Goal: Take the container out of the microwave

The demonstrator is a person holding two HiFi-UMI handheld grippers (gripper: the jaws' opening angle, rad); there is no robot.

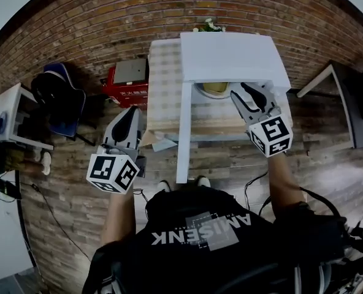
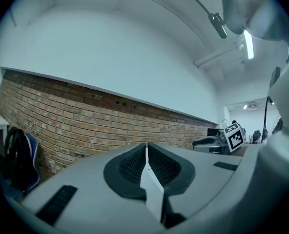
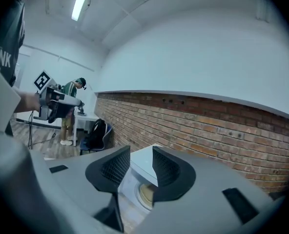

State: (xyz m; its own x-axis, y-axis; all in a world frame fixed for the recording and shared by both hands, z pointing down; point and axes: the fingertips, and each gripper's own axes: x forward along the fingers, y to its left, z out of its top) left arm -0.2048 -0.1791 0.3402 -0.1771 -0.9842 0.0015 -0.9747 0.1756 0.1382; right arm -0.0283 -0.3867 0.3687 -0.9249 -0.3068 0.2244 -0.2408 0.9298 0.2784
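A white microwave [image 1: 230,57] stands on a table with its door [image 1: 183,133] swung open toward me. Inside it sits a yellowish container [image 1: 215,88]. My right gripper [image 1: 240,95] is open at the mouth of the microwave, just right of the container, with nothing between its pads. In the right gripper view the container [image 3: 145,195] shows low between the open jaws of the right gripper [image 3: 141,155], still some way beyond them. My left gripper [image 1: 132,111] is shut and empty, held left of the door; its pads [image 2: 134,162] meet in the left gripper view.
The table has a checked cloth [image 1: 163,84]. A red box [image 1: 127,84] and a blue chair [image 1: 59,97] stand to its left, with a white desk [image 1: 13,121] further left. A dark desk [image 1: 353,103] is at the right. A brick wall runs behind. A person [image 3: 71,111] stands far off.
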